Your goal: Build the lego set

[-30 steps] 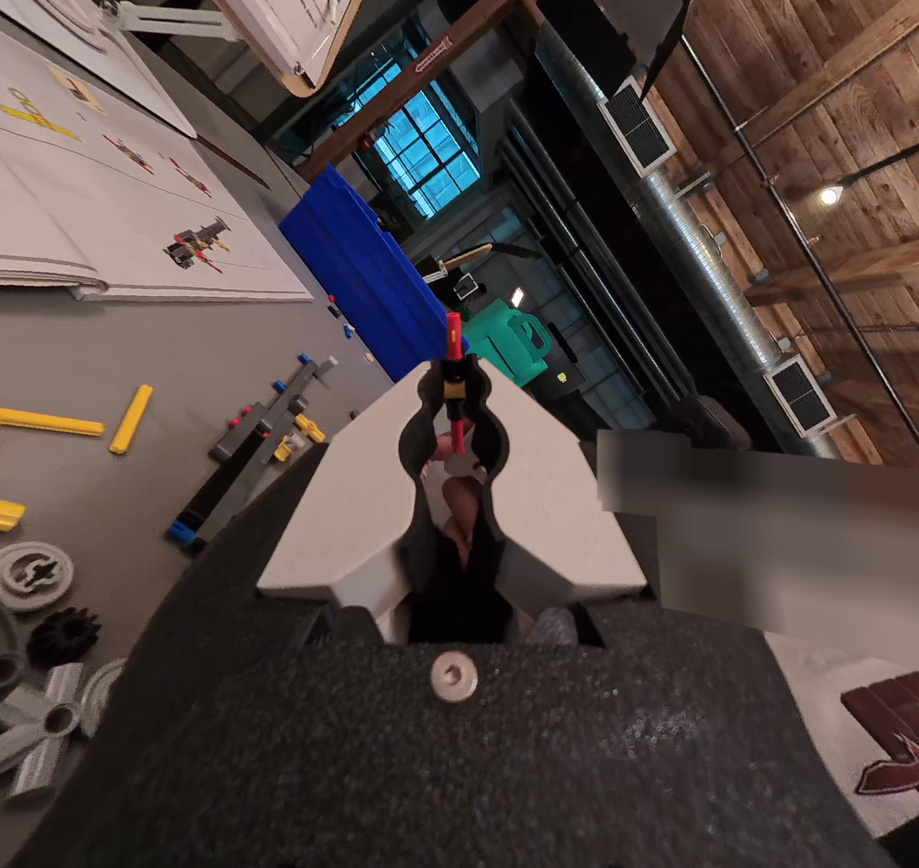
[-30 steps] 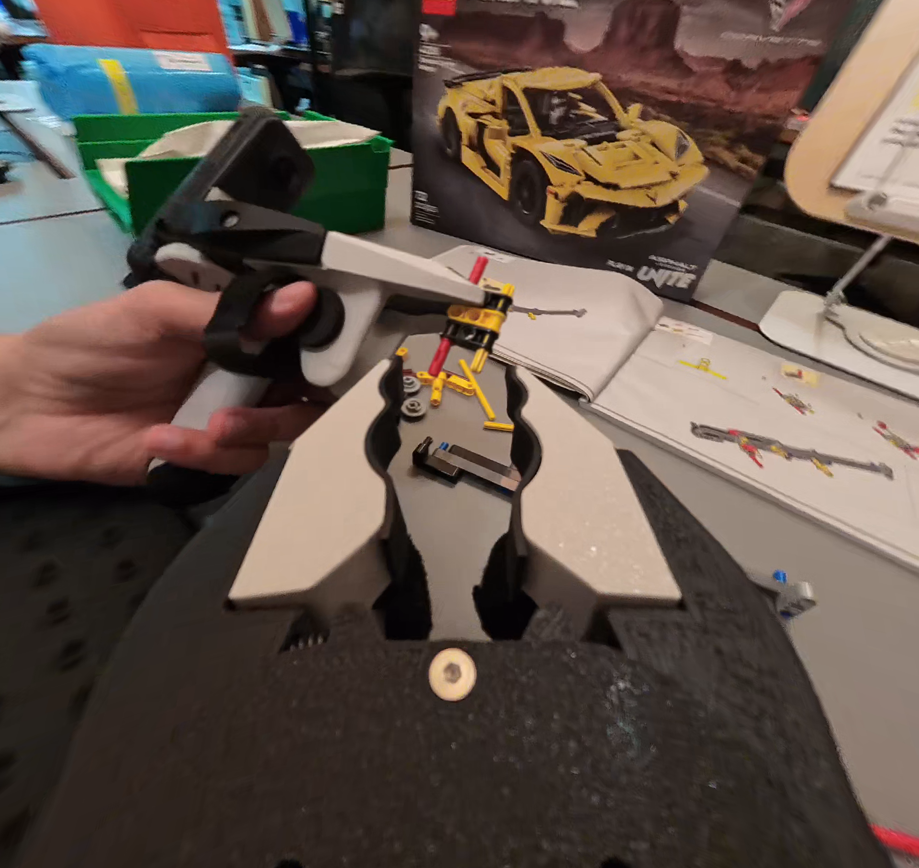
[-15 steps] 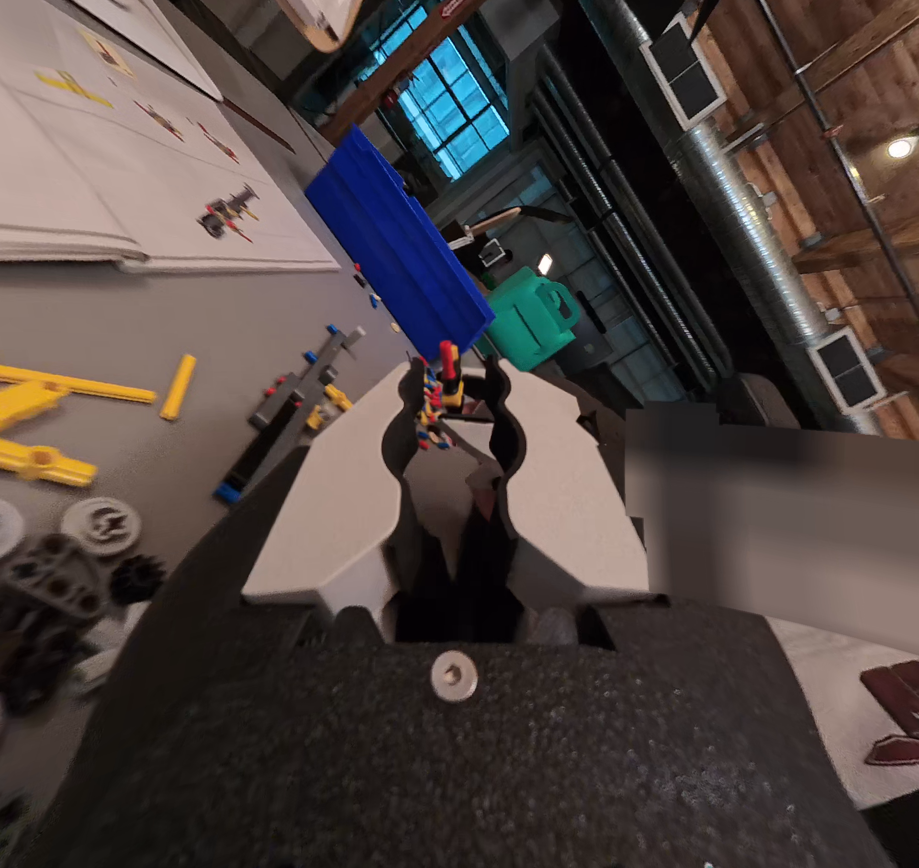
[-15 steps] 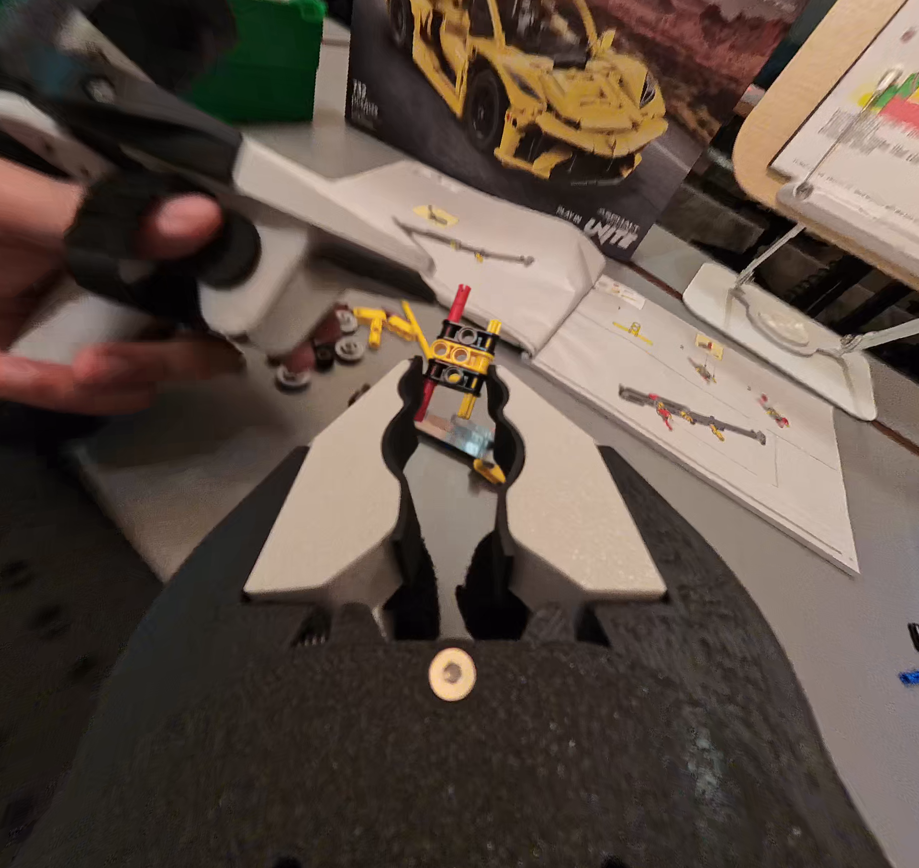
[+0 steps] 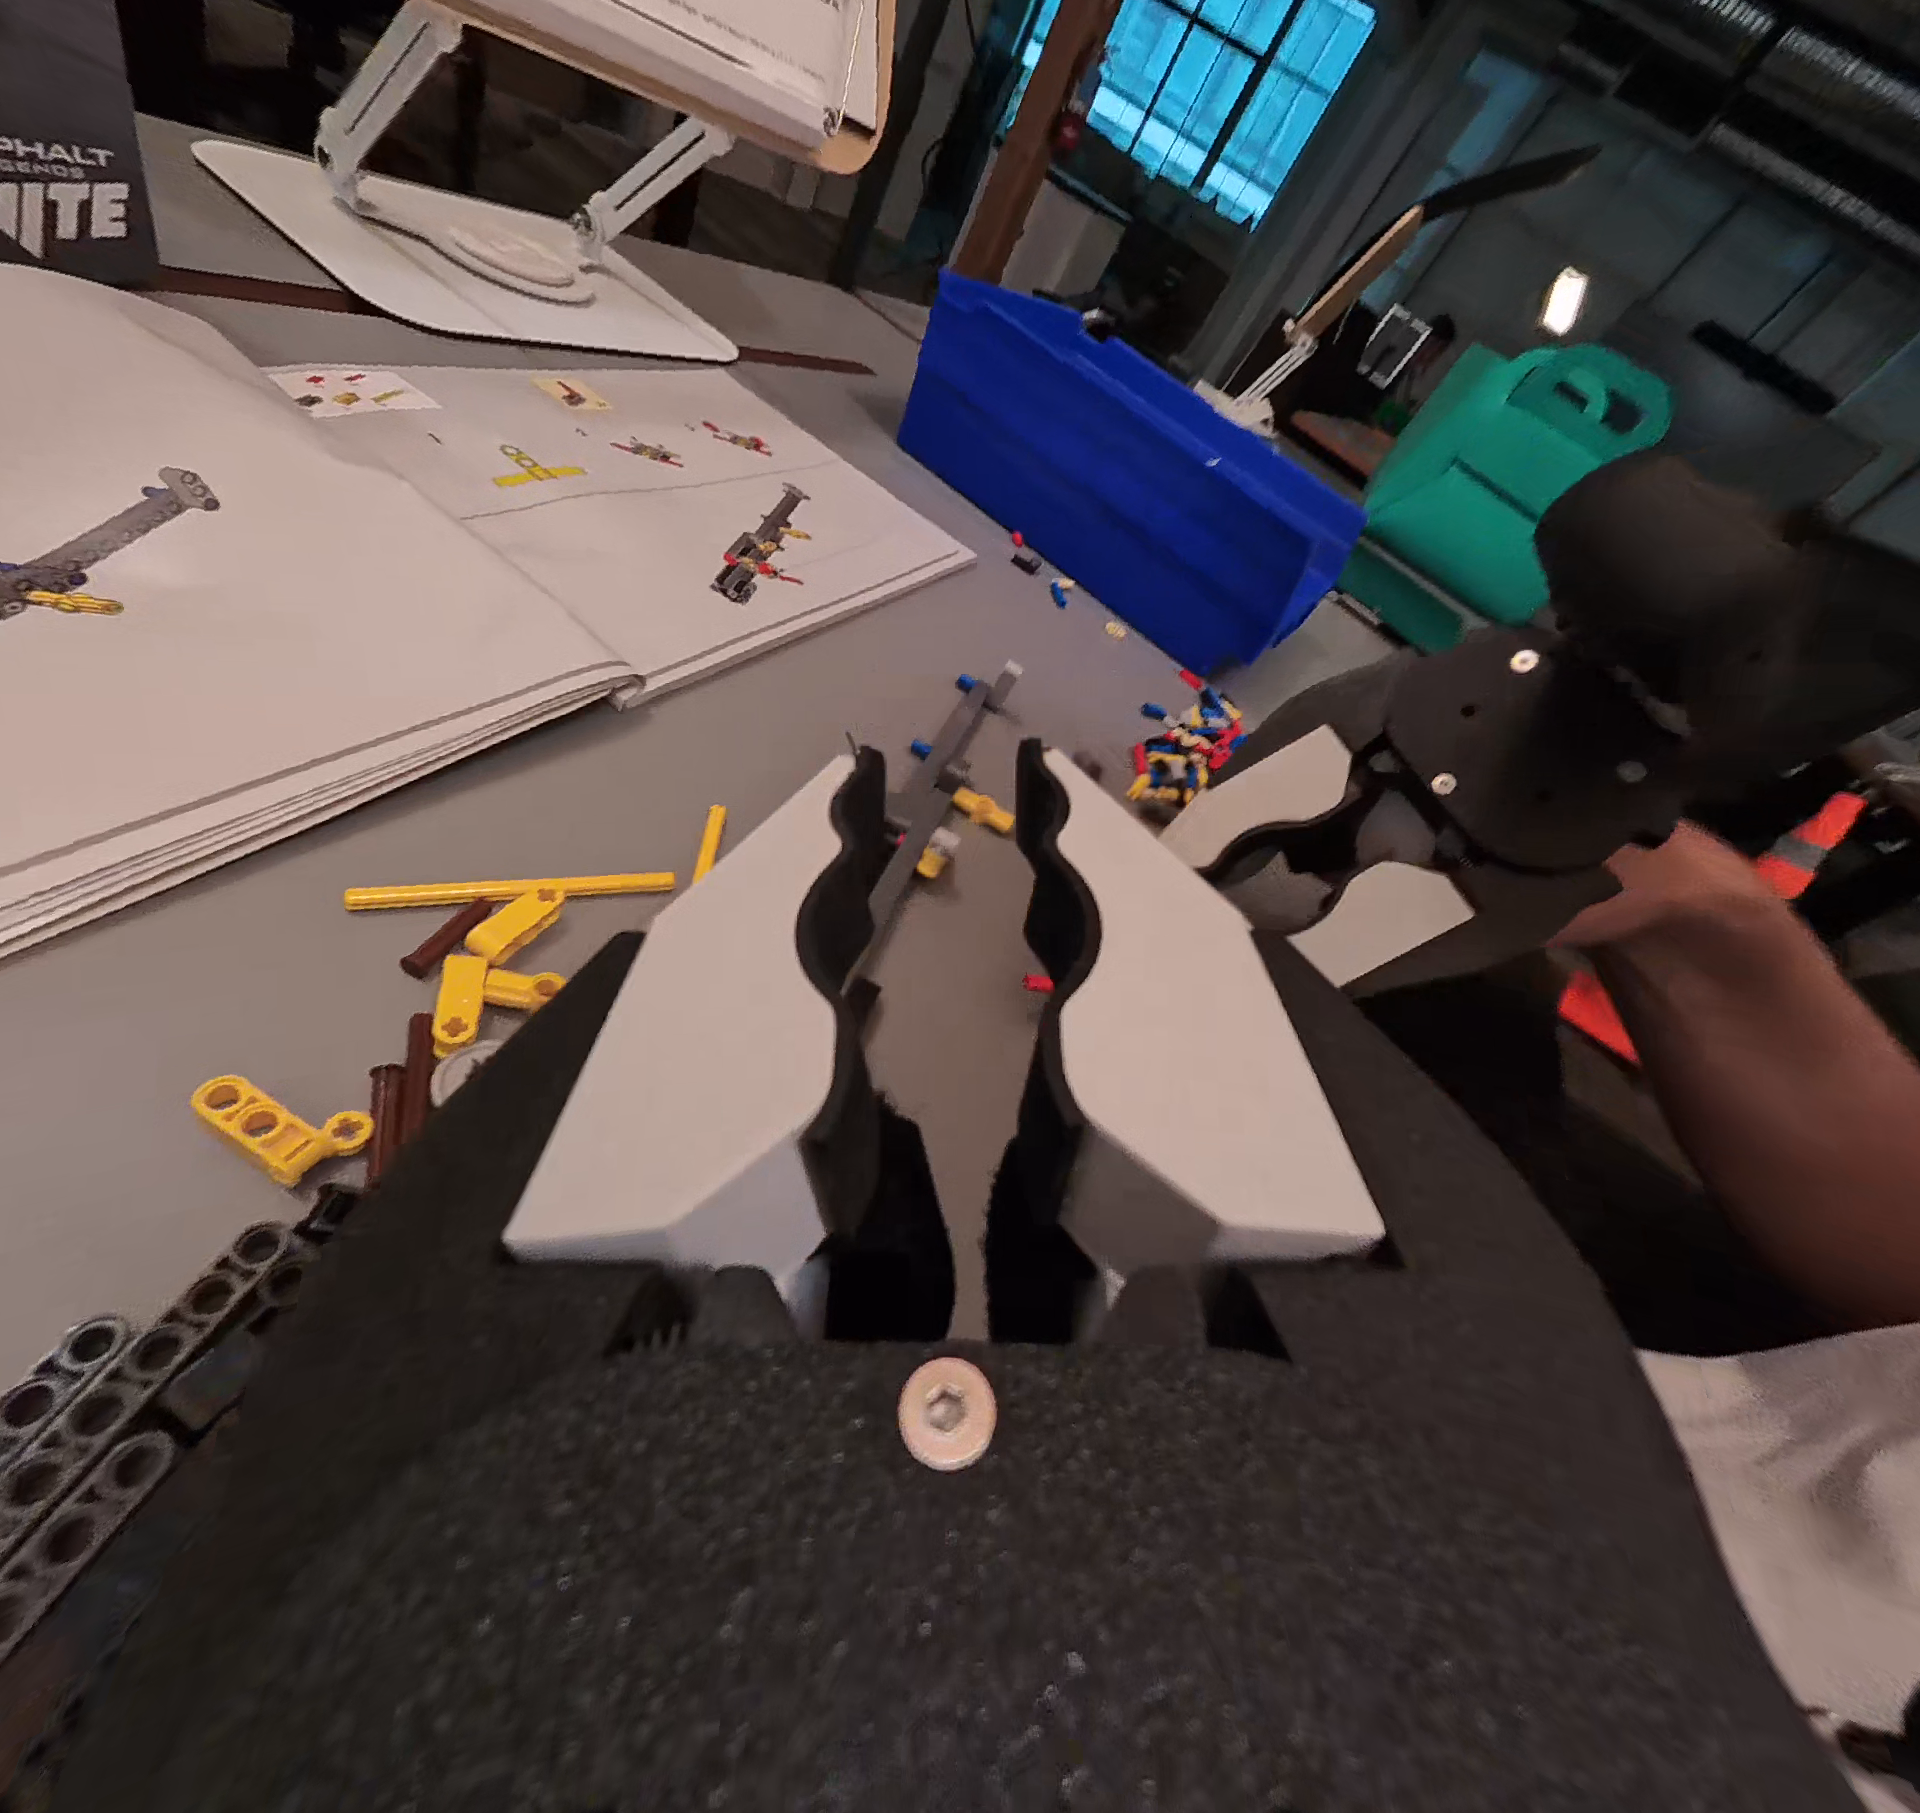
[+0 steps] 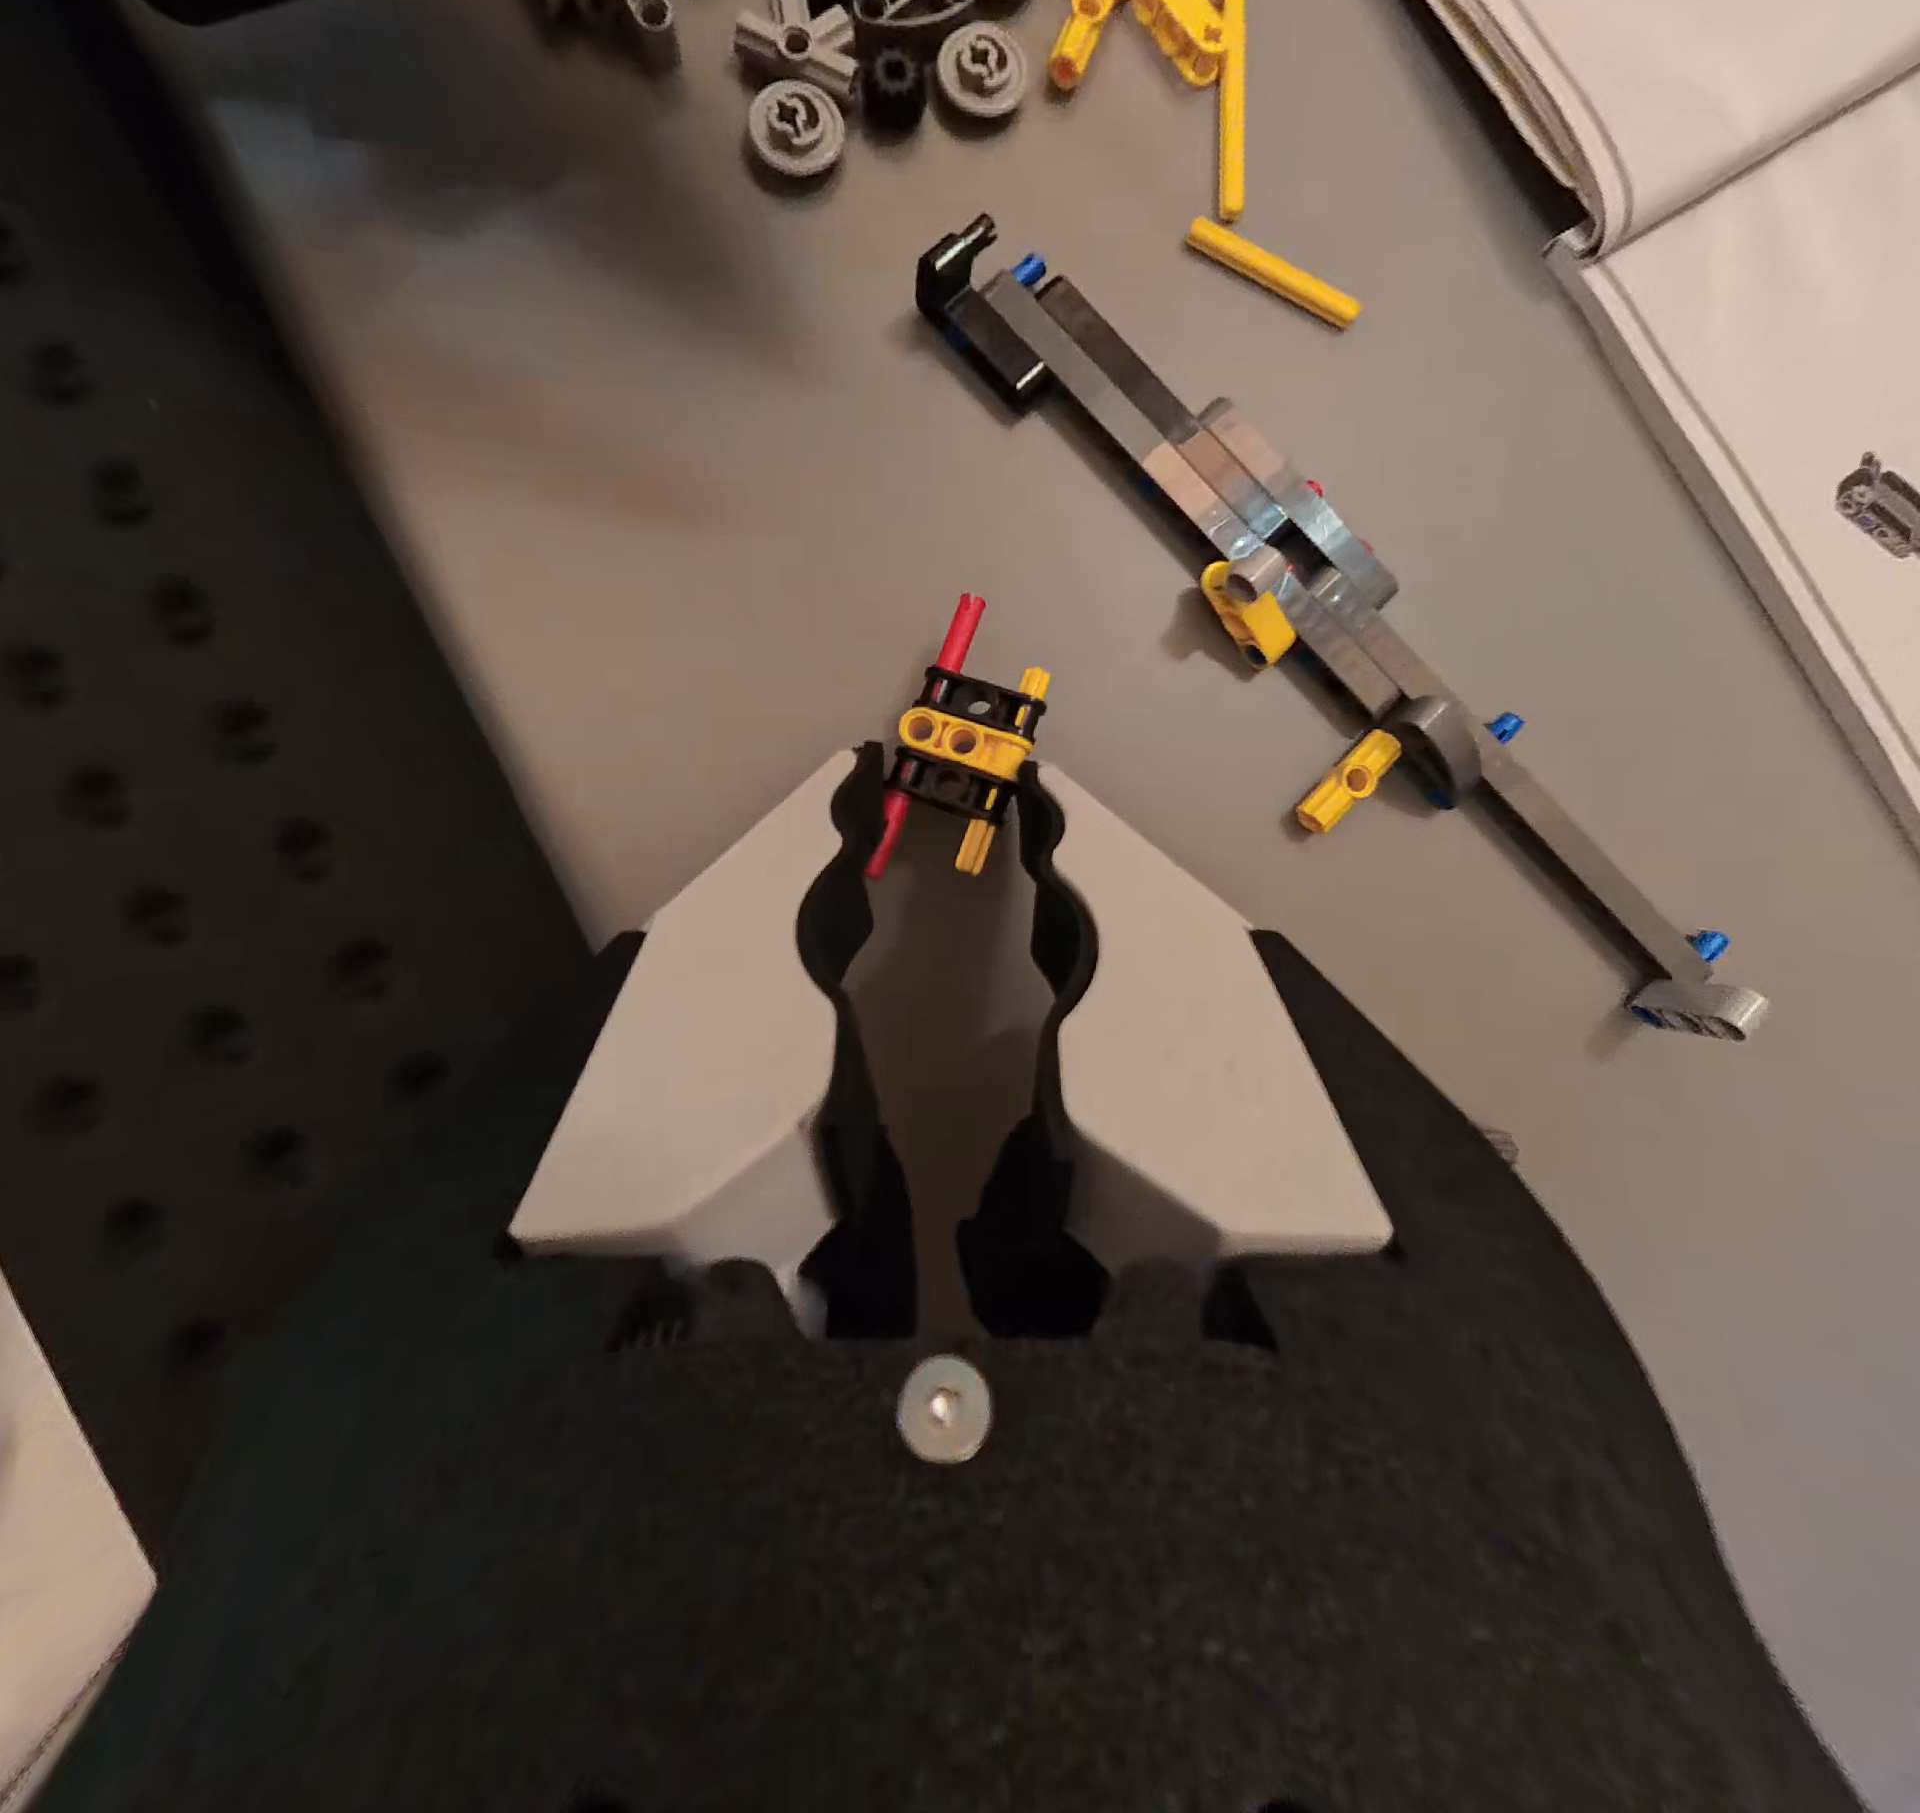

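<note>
Grey surface (image 5: 312, 1036) fills my left wrist view, where my left gripper (image 5: 943, 776) gapes empty over the long grey beam assembly (image 5: 940, 787), while my right wrist view shows my right gripper (image 6: 948, 776) clamping the small yellow-and-black subassembly (image 6: 964, 740) left of that beam assembly (image 6: 1299, 558).

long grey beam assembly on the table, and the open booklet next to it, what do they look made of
The long grey beam assembly with blue pins and yellow connectors looks like hard moulded plastic with a smooth, semi-gloss finish: pale reflections streak its middle and its edges are crisp. The open white instruction booklet looks like paper, matte or faintly satin: stacked thin page edges show along its side and printed diagrams on top.
</note>
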Demonstrator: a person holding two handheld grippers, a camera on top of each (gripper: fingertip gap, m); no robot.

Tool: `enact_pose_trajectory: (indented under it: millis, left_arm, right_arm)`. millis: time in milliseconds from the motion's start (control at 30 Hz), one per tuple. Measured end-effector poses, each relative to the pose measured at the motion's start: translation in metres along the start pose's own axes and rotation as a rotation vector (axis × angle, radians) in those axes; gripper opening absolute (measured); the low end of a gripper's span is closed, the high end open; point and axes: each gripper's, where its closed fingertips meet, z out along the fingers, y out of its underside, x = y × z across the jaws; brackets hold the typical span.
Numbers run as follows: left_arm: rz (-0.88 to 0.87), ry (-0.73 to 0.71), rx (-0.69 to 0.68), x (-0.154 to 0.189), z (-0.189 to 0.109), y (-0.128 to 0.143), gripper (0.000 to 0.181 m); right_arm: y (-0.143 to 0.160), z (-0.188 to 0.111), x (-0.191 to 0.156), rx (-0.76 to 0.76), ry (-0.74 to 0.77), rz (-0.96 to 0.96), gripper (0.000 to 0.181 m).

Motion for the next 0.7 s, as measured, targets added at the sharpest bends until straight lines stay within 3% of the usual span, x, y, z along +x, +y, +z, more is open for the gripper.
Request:
enact_pose_trajectory:
  millis: [233, 467, 533, 600, 700]
  left_arm:
    - [0.232, -0.126, -0.067, -0.006, 0.004, 0.008, 0.024]
    - [0.296, -0.166, -0.030, -0.011, 0.007, -0.004, 0.026]
    - [0.285, -0.163, 0.020, -0.012, 0.007, -0.015, 0.026]
    - [0.269, -0.154, 0.071, -0.014, 0.008, -0.030, 0.028]
    - [0.301, -0.205, 0.044, -0.033, 0.013, -0.045, 0.029]
  right_arm:
    - [0.005, 0.006, 0.002, -0.005, -0.051, 0.000, 0.025]
    - [-0.004, -0.002, 0.010, 0.128, -0.110, 0.041, 0.033]
    - [-0.015, -0.013, 0.030, 0.239, -0.080, 0.080, 0.037]
    - [-0.026, -0.029, 0.082, 0.390, 0.107, 0.192, 0.038]
    - [-0.006, -0.052, 0.161, 0.498, 0.364, 0.469, 0.039]
